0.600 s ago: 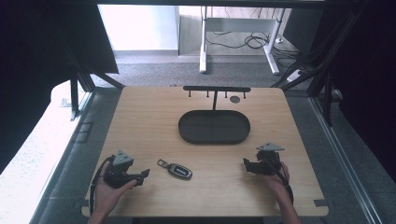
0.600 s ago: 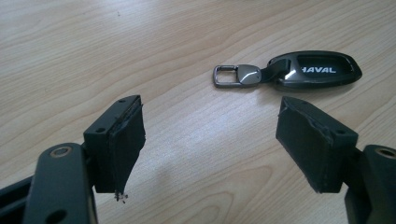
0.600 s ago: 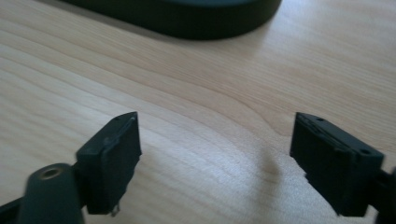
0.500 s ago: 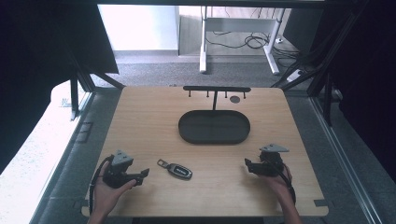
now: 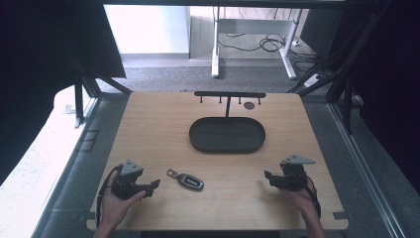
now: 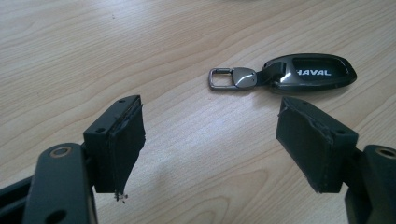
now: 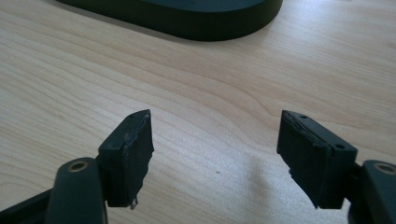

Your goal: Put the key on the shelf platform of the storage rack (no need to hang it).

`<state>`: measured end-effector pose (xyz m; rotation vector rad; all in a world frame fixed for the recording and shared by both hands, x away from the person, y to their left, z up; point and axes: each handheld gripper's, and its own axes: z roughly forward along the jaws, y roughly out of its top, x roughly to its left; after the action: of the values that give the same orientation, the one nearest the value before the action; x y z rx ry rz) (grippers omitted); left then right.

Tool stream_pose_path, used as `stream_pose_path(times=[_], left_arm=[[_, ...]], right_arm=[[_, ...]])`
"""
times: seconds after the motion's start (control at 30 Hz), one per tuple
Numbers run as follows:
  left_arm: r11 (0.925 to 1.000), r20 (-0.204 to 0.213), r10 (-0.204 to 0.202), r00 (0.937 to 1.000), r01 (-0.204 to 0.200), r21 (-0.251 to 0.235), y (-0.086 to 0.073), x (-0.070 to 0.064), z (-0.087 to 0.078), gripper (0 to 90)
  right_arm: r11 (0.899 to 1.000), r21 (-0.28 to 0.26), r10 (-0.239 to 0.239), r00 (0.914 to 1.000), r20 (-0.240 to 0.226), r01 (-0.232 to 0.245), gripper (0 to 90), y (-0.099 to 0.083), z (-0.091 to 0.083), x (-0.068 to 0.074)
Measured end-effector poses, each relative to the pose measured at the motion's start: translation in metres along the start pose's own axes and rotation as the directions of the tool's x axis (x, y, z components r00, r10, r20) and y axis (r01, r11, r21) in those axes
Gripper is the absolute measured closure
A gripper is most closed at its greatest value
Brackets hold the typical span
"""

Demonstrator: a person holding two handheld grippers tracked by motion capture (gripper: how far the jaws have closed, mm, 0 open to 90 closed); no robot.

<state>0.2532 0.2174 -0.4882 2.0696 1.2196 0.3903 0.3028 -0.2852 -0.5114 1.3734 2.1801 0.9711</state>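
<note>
Your left gripper [image 5: 154, 184] sits low over the pale wooden table [image 5: 148, 129], jaws spread wide and empty. The dark glossy car key fob with a silver metal clip loop [image 5: 186, 180] lies flat on the table just ahead of it, not touched. In the left gripper view the key fob [image 6: 299, 72] sits beyond the jaw tips and off toward the right-hand jaw, with its clip loop nearer the middle of the gap. Its long axis runs across the gripper's line of sight, roughly parallel to the line joining the two jaws.

Judged from this, closing as aligned would catch the fob end to end, so a turn of the wrist, or a grasp taken at the narrower clip end, seems called for.

Your right gripper [image 5: 267, 177] is well apart from the fob, on its far side, jaws likewise wide with nothing between them [image 7: 215, 154]. Ahead of it lies the black oval tray [image 7: 196, 14], which in the high view [image 5: 195, 141] carries an upright black hook rack [image 5: 229, 94]. The left gripper is clearly the nearer one.
</note>
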Motion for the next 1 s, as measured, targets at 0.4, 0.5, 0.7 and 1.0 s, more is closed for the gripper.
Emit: stream_pose_path(times=[0.4, 0.5, 0.7, 1.0], left_arm=[[1.0000, 0.012, -0.001, 0.9999, 0.001, 0.000, 0.004, 0.001, 0.003, 23.9], [1.0000, 0.012, -0.002, 0.9999, 0.002, 0.003, 0.004, 0.002, 0.004, 23.9], [1.0000, 0.019, 0.006, 0.9998, -0.006, -0.002, 0.006, 0.001, 0.003, 23.9], [1.0000, 0.017, 0.005, 0.9998, -0.005, -0.006, 0.006, 0.002, 0.002, 23.8]], right_arm=[[1.000, -0.006, 0.003, 0.9992, -0.040, -0.003, 32.1, 0.006, -0.007, 0.003], [1.000, 0.004, -0.002, 0.9987, -0.051, 0.002, 32.1, 0.008, -0.006, 0.004], [0.998, 0.039, -0.038, 0.9963, -0.077, 0.041, 32.8, 0.021, -0.008, 0.011], [0.986, 0.058, -0.147, 0.9788, -0.143, 0.157, 33.3, 0.055, -0.013, 0.038]])
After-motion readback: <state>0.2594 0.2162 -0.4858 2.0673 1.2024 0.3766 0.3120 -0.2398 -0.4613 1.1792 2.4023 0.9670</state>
